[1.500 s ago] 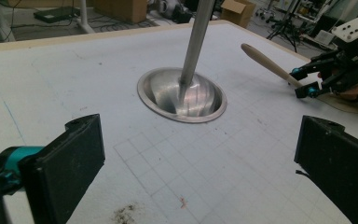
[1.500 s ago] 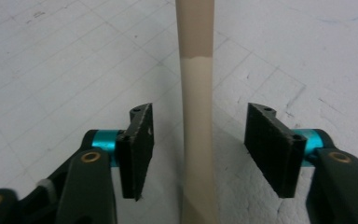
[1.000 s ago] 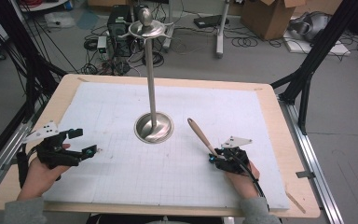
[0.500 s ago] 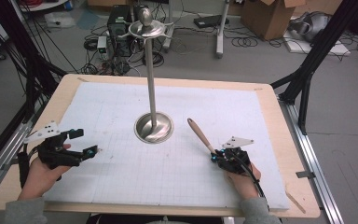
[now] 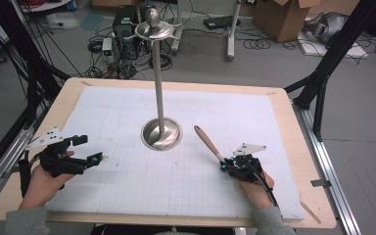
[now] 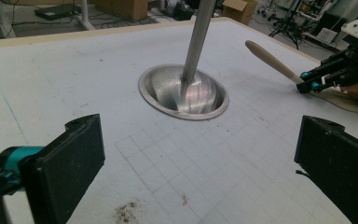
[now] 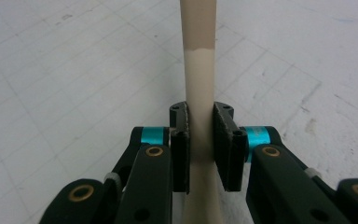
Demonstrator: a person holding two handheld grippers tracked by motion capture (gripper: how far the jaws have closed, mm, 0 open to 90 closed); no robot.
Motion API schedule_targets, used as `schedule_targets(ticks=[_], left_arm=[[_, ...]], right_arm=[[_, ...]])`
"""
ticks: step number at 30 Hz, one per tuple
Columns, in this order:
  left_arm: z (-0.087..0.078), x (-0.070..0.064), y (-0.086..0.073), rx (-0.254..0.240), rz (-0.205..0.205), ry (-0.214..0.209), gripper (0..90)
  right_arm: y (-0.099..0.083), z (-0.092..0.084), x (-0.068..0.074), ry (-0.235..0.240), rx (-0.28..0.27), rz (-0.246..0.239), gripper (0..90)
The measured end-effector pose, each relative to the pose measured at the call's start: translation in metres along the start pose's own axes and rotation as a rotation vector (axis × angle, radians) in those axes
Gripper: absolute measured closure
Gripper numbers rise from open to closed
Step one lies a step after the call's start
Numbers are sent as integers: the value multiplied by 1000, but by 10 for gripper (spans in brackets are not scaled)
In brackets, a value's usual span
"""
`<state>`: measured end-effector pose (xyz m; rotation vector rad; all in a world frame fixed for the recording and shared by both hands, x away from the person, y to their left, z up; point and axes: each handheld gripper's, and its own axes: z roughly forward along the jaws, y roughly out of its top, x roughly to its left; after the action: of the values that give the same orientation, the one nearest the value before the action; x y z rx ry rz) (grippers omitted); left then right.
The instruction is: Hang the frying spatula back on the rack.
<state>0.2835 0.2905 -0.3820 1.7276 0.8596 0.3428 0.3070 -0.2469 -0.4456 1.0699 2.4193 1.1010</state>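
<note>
A spatula with a wooden handle (image 5: 206, 141) lies on the white grid mat, its handle pointing toward the metal stand. My right gripper (image 5: 226, 164) is shut on the spatula's pale neck (image 7: 198, 60). Its jaws have just been closing, and both pads (image 7: 225, 140) press on the neck. The left gripper view shows that grip (image 6: 307, 86) from the side, with the handle (image 6: 270, 58) slanting up off the mat. My left gripper (image 5: 89, 149) rests at the mat's left side, open wide (image 6: 200, 135) with nothing between its jaws.
A tall metal stand rises from a round dished base (image 5: 161, 133) at the mat's middle, its pole (image 5: 159, 83) ending in a hooked top. The wooden table edge (image 5: 318, 215) frames the mat. Cables and boxes lie on the floor beyond.
The right gripper's jaws have drawn in onto the spatula's neck. Both hands and the spatula stay where they were.
</note>
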Motion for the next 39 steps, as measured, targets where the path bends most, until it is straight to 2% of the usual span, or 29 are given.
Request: schedule_targets(ticks=[7, 11, 14, 19, 31, 39], left_arm=[[0, 0, 0, 1, 0, 0, 20], [-1, 0, 0, -4, -2, -1, 20], [-1, -1, 3, -22, -15, -26, 20], [-2, -7, 9, -40, 2, -39, 20], [-3, -7, 9, -51, 2, -38, 20], [-4, -6, 9, -55, 0, -30, 20]], right_arm=[[6, -3, 3, 46, -16, -32, 784], [10, -8, 1, 68, -42, -34, 784], [13, -12, -1, 76, -63, -36, 784], [21, -18, -4, 88, -85, -46, 784], [38, -45, -18, 112, -140, -45, 784], [59, -65, -19, 134, -162, -65, 784]])
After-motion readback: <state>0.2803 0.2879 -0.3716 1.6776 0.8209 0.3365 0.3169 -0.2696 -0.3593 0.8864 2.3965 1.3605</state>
